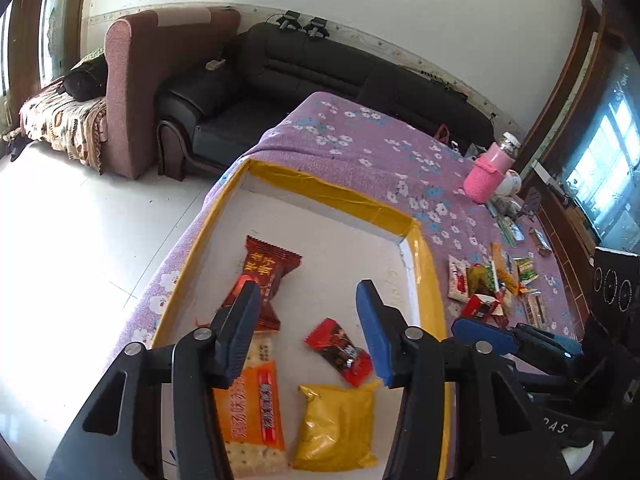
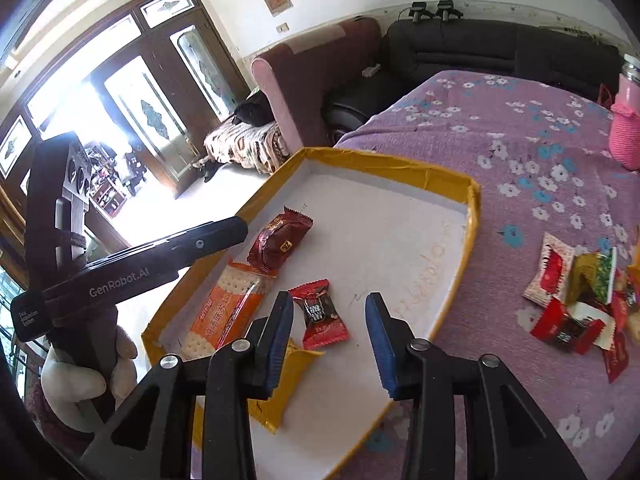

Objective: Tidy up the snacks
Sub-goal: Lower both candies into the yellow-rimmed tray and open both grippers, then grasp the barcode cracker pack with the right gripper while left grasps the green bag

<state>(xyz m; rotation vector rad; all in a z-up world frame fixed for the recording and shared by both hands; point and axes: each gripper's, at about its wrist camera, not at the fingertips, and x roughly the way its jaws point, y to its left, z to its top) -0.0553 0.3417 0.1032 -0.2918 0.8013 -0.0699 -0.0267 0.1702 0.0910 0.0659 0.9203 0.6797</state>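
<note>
A white tray with a yellow taped rim point(image 1: 328, 192) point(image 2: 472, 200) lies on the purple flowered cloth. In it lie a dark red packet point(image 1: 268, 268) point(image 2: 280, 240), an orange cracker pack point(image 1: 256, 416) point(image 2: 228, 308), a small red candy point(image 1: 340, 352) point(image 2: 320, 312) and a yellow pouch point(image 1: 336, 424) point(image 2: 280, 396). My left gripper point(image 1: 308, 324) is open and empty above the tray. My right gripper point(image 2: 328, 336) is open and empty above the tray's near part, beside the red candy. A pile of loose snacks point(image 1: 492, 288) point(image 2: 580, 304) lies on the cloth right of the tray.
A pink bottle point(image 1: 490, 172) point(image 2: 626, 128) stands at the far right of the table. Small items point(image 1: 516, 216) lie near it. A black sofa point(image 1: 304, 76) and a brown armchair point(image 1: 144, 80) stand behind the table. The floor drops off left of the tray.
</note>
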